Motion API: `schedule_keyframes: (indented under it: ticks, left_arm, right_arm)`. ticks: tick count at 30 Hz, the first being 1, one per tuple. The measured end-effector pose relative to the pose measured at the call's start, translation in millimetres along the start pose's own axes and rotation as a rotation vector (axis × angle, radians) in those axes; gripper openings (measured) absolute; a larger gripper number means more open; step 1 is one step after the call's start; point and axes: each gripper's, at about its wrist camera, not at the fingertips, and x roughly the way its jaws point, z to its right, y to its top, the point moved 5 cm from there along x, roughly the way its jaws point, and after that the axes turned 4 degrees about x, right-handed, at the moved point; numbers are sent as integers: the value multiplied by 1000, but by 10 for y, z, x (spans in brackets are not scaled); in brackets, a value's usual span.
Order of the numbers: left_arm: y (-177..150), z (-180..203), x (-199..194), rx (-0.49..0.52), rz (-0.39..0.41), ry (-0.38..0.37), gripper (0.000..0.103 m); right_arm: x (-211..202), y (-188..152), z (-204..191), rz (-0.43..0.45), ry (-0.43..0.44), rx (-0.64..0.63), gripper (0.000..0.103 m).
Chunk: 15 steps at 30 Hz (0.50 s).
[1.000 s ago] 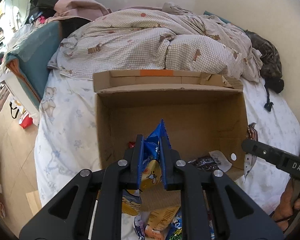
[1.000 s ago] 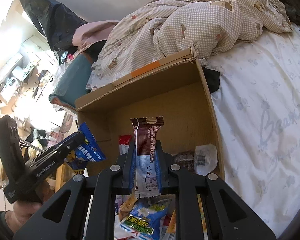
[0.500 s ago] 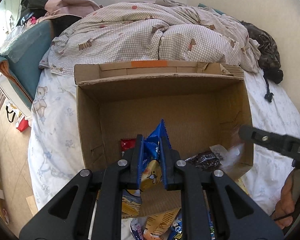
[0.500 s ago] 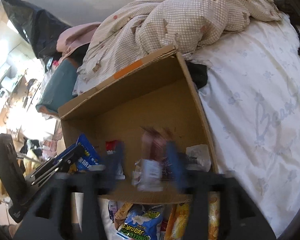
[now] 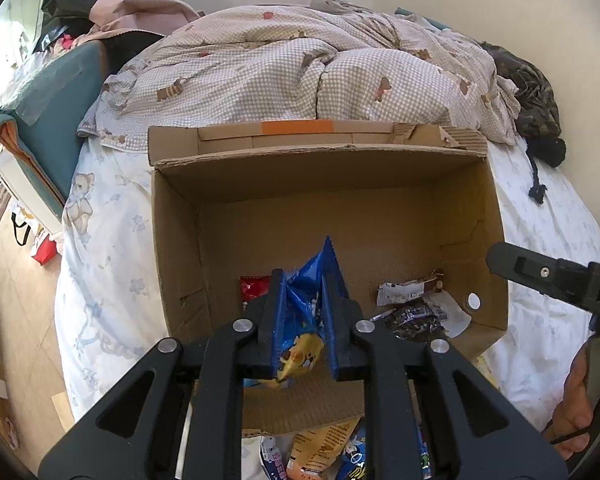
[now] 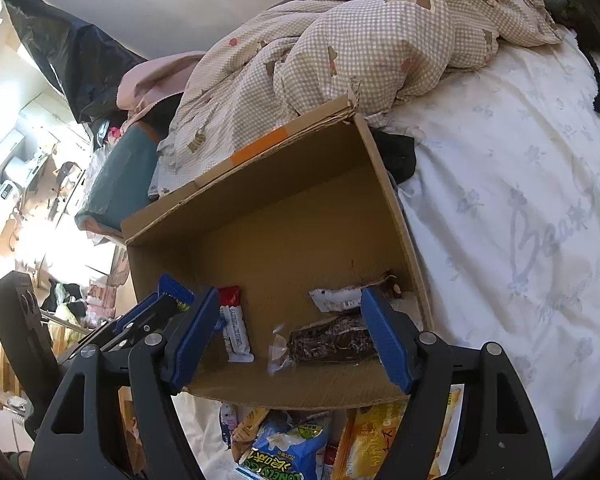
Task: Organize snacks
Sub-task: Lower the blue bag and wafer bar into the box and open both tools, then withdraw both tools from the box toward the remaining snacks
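Left wrist view showed the left claw (image 5: 303, 320) closed on a blue snack bag (image 5: 300, 316) above the cardboard box (image 5: 176, 248) on the bed (image 5: 100, 280). The right claw (image 6: 290, 336) was opening, empty, over the brown wrappers (image 6: 332, 338) inside; a checked quilt (image 5: 300, 72) lay behind.

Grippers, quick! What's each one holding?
Left gripper: shut on the crinkly blue snack bag.
Right gripper: jaws opening, holding nothing.
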Motion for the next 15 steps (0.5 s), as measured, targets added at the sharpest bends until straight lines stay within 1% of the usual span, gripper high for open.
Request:
schedule_keyframes:
  ticks: [2, 4, 6, 8, 9, 11, 15]
  left_arm:
    - [-2, 5, -12, 7, -1, 9, 17]
    - [9, 4, -22, 7, 5, 24, 29]
    - [17, -18, -51, -3, 19, 34, 56]
    - [28, -54, -89, -24, 34, 38, 68]
    - [35, -69, -96, -33, 38, 34, 72]
    - [34, -88, -105, -48, 36, 23, 76]
    - [4, -148, -164, -81, 39, 14, 76]
  right_arm:
    - [10, -5, 0, -6, 0, 0, 76]
    - [16, -11, 6, -10, 0, 1, 76]
    - [31, -7, -4, -13, 0, 0, 76]
    - [29, -9, -5, -14, -1, -3, 76]
    - [27, -9, -6, -13, -1, -4, 76]
    - [16, -13, -6, -11, -2, -5, 76]
    - [-29, -3, -19, -2, 2, -5, 76]
